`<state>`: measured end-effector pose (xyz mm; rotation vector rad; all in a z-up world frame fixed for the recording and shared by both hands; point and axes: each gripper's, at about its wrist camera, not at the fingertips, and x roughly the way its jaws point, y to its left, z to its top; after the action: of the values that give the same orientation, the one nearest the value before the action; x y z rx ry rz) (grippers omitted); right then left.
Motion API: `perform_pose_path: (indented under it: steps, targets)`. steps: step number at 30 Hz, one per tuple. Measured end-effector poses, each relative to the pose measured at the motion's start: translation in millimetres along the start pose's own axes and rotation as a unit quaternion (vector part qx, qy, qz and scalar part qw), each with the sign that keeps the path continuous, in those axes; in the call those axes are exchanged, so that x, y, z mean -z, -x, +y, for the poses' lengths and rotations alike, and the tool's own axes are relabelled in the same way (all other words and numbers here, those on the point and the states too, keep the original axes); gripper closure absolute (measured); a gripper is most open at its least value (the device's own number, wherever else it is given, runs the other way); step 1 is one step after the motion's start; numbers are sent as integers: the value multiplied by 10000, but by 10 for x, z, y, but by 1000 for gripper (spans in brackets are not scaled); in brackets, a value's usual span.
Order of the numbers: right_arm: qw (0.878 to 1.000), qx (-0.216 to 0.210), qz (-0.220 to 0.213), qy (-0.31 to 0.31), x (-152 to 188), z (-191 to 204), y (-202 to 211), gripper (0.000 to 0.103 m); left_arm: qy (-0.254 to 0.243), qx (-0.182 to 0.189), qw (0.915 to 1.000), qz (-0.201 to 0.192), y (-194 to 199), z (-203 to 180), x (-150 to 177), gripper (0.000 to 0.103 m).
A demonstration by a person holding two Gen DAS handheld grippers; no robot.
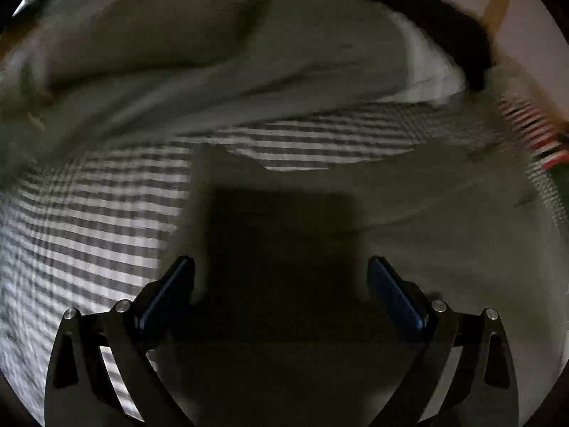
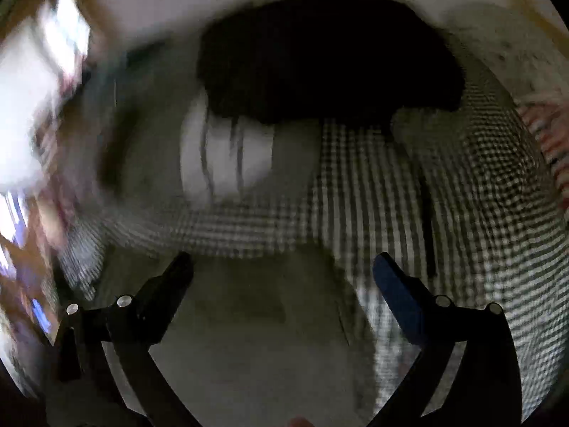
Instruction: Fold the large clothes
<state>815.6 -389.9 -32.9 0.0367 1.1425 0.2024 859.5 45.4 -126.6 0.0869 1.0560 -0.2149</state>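
A large grey-green garment [image 1: 220, 67] lies spread over a grey-and-white checked bedsheet [image 1: 89, 213]. Its near part [image 1: 409, 206] lies under my left gripper [image 1: 281, 267], which is open and empty, just above the cloth. In the right wrist view the same grey-green cloth [image 2: 256, 320] lies under my right gripper [image 2: 282, 263], also open and empty. The checked sheet [image 2: 391, 206] lies beyond and to the right. Both views are blurred by motion.
A black garment or pillow [image 2: 327, 57] lies at the far side of the bed, also in the left wrist view [image 1: 419, 17]. A white piece [image 2: 224, 156] lies under it. A red-striped cloth [image 1: 533, 131] sits at the right edge. Blurred room clutter [image 2: 42, 106] is at left.
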Motion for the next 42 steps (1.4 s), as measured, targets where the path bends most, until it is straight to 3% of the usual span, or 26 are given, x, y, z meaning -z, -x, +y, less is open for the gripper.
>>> perform_pose_path:
  steps: [2,3,4,5,6,7,9,11,14,16,18,19,20,22,24,26,28,29,31,32,35,37,40,42]
  targets:
    - [9927,886,600,561,224,185,-391,4,280,114,9995,27,-22,146,45,5]
    - [9907,927,831,541,306,187,-545,5,305,84,9995,-26,7,187,73,5]
    - [9914,659,1089,319,398,143,-692,7,264,-89,9996,-94,38,195,100,5]
    - [9921,329,1210,24,478,80,-788,19,241,-506,9984,-57,43,213,133,5]
    - [9926,241,1188,-70,505,49,-820,24,249,-644,9976,-71,64,211,166,5]
    - [9942,142,1053,-146,528,-2,-810,28,420,-510,9978,-99,75,329,212,5]
    - [9951,-88,801,-568,543,-201,-734,52,872,-121,9961,18,55,544,291,5]
    - [9923,-197,434,-1144,557,-471,-622,54,945,-39,9955,-2,91,608,318,5]
    - [9902,-287,105,-1364,594,-530,-458,53,931,-108,9954,-192,349,659,351,5]
    - [9911,-291,89,-1298,655,-413,-304,47,1084,457,9916,-534,768,626,442,5]
    - [9887,-658,-138,-1339,828,-411,-23,22,1126,957,9863,-732,1107,532,602,5]
    - [9859,-898,-294,-1381,970,-445,136,17,1112,1198,9830,-831,1309,502,762,5]
    - [9813,-1261,-481,-1376,1142,-420,285,13,1124,1476,9784,-915,1453,461,937,5]
    - [9818,-1454,-577,-1082,1420,-257,391,13,1222,1872,9704,-912,1447,177,1238,5]
    - [9884,-1121,-532,-870,1702,-93,442,13,1276,1856,9711,-787,1448,105,1493,5]
    - [9894,-1061,-497,-862,1892,-33,385,13,1290,1726,9736,-753,1424,64,1711,5]
    - [9856,-1298,-455,-986,2046,-34,262,13,1253,1527,9762,-896,1374,28,1816,5]
    - [9839,-1416,-530,-950,2121,-26,226,19,1201,1460,9777,-911,1377,63,1795,5]
    - [9900,-1047,-692,-646,2191,23,205,20,1166,1251,9803,-989,1402,39,1820,5]
    - [9903,-910,-759,-722,2230,-13,210,22,1295,1252,9772,-1124,1424,44,1844,5]
    - [9800,-1174,-1057,-1208,2438,-261,348,21,1672,1138,9648,-1681,1743,318,1996,5]
    - [9760,-1464,-1060,-1213,2528,-299,362,11,1722,1394,9601,-1705,1791,455,2039,6]
    - [9706,-1902,-996,-1090,2634,-230,296,9,1752,2104,9546,-1174,1535,573,2060,6]
    - [9675,-1986,-1116,-1095,2599,-147,281,6,1644,2081,9575,-1135,1375,526,2073,6]
